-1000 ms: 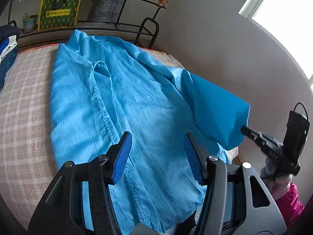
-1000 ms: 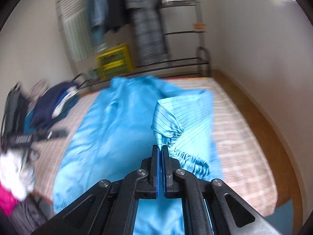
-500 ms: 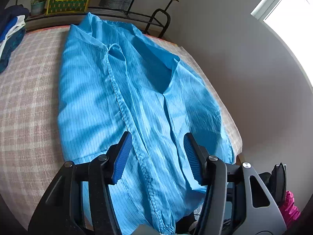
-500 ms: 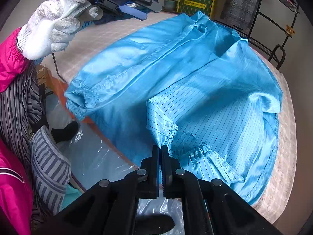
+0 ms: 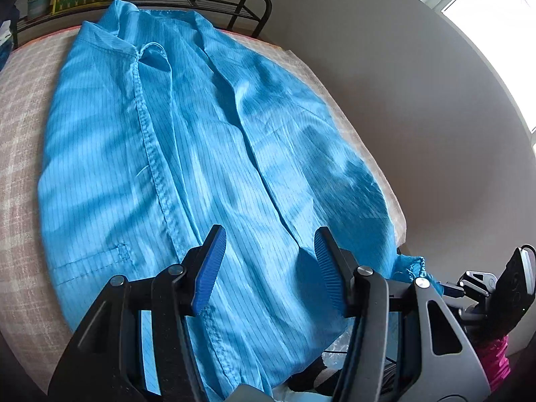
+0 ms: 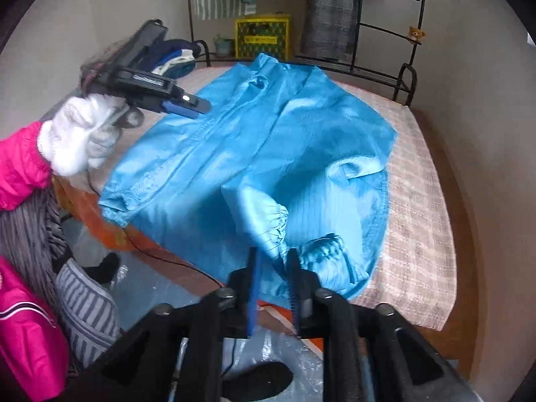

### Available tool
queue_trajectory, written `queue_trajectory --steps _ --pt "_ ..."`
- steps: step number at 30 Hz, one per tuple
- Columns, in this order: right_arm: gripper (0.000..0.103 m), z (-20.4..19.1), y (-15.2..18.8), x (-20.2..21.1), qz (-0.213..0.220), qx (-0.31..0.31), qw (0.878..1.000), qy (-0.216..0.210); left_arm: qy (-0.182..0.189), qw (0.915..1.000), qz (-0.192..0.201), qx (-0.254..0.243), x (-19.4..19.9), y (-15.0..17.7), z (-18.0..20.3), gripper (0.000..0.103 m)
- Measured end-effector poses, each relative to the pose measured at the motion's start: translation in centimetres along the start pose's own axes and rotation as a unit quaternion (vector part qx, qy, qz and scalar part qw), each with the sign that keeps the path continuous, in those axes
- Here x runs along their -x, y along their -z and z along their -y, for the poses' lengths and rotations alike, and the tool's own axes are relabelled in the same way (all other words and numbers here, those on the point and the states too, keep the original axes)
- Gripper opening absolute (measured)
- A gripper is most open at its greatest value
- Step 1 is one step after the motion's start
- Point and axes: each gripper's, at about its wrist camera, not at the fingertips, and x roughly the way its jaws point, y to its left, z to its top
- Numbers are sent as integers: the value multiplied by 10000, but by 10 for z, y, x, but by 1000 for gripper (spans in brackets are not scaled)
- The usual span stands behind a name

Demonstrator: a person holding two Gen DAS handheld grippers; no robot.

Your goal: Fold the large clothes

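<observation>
My blue coat [image 5: 207, 154] lies spread on the bed [image 6: 422, 201]. My left tongs [image 5: 268, 261] hover spread above its hem, holding nothing. My right tongs [image 6: 273, 288] are opening, a gathered sleeve cuff [image 6: 268, 221] loose between them.

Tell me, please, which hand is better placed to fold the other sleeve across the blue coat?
Probably left: its tongs hover open and empty above the blue coat, nearer the unfolded sleeve. The right tongs are opening around the folded sleeve's cuff.

Pink sleeve [image 6: 20, 164] (white glove [image 6: 78, 137])
</observation>
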Motion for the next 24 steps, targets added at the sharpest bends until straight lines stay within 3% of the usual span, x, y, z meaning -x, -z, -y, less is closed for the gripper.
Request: queue_trajectory --steps 2,6,9,11,14,16,20,21,22,24 --pt "39 -2 -2 10 246 -24 9987 -440 20 10000 -60 -22 -8 -5 5 56" --pt "40 23 -11 12 591 -684 9937 -663 -84 9999 -117 -93 -23 -17 12 56" --pt "40 68 -17 -12 363 -1504 9877 -229 37 9993 -340 128 -40 -30 9 56" --pt "40 99 -16 -35 157 -2063 9782 -203 44 9987 -409 311 -52 -39 5 56" --pt "40 124 -14 -64 -90 -2360 9717 -70 -5 9979 -473 450 -69 -53 2 56" --pt "41 135 -14 -80 -186 -2447 9693 -165 -8 9975 -528 471 -80 -63 1 56" --pt "44 143 -12 -102 -305 -2738 9574 -871 -26 9952 -629 750 -102 -74 -11 56" --pt "38 141 -12 -105 -373 -2720 9578 -851 -50 9949 -654 764 -106 -74 -13 56" --pt "19 137 -12 -103 -393 -2699 9584 -848 -84 9947 -679 767 -111 -75 -15 56" --pt "2 131 -15 -89 -178 -2663 9612 -703 -134 9952 -654 716 -116 -74 -17 56"
